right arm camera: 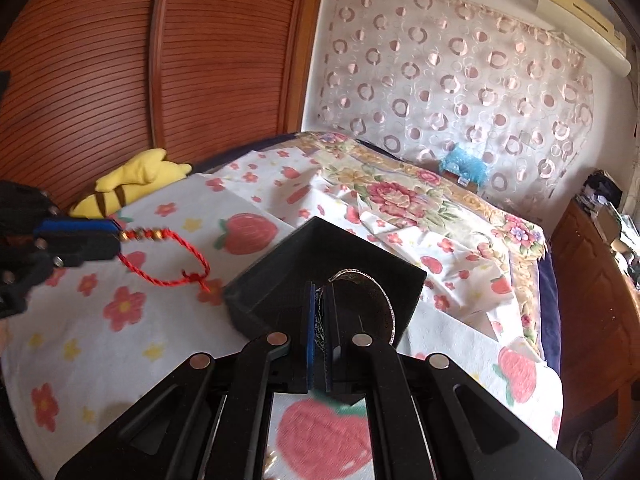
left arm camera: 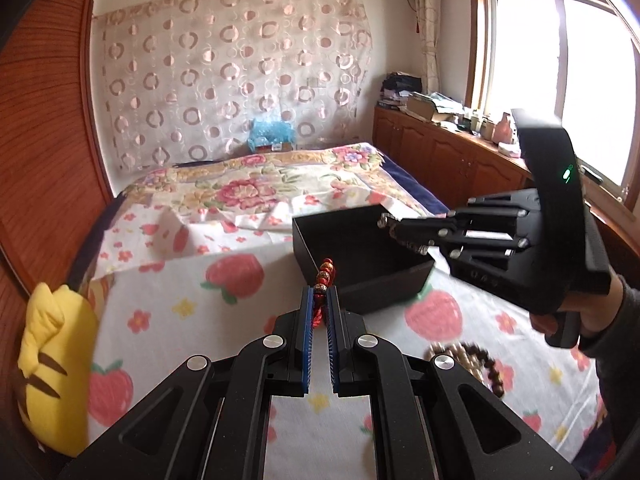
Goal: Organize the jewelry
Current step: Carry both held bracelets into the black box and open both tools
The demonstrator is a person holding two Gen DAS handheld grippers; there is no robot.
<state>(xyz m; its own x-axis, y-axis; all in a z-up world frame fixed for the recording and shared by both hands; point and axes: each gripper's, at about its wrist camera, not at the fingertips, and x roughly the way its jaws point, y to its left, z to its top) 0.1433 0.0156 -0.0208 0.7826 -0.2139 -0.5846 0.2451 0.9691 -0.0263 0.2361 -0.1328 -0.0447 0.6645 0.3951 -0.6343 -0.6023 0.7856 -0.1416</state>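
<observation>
Jewelry is in both my tools at once, and the black box sits open on the bed between them, so that either piece can go in without a reach across. My left gripper is clamped on the red cord bracelet: the beaded stretch pokes out past the tips toward the box, while the loop of cord hangs free below, off the sheet, as the right view shows. I pinch it by the cord beside the beads, I judge, because the beads would roll between the pads. My right gripper is closed on the silver bangle, held on edge by its rim so the ring stands clear of the pads; it hovers over the box's open top, with the box wall under it. From the left view that gripper comes in from the side, tips just above the near corner. A string of brown beads lies on the strawberry sheet near my right hand, not yet picked up. A yellow plush lies at the bed's edge, well apart from the work. I read the step as carrying both pieces to the box, the bangle nearest to release
</observation>
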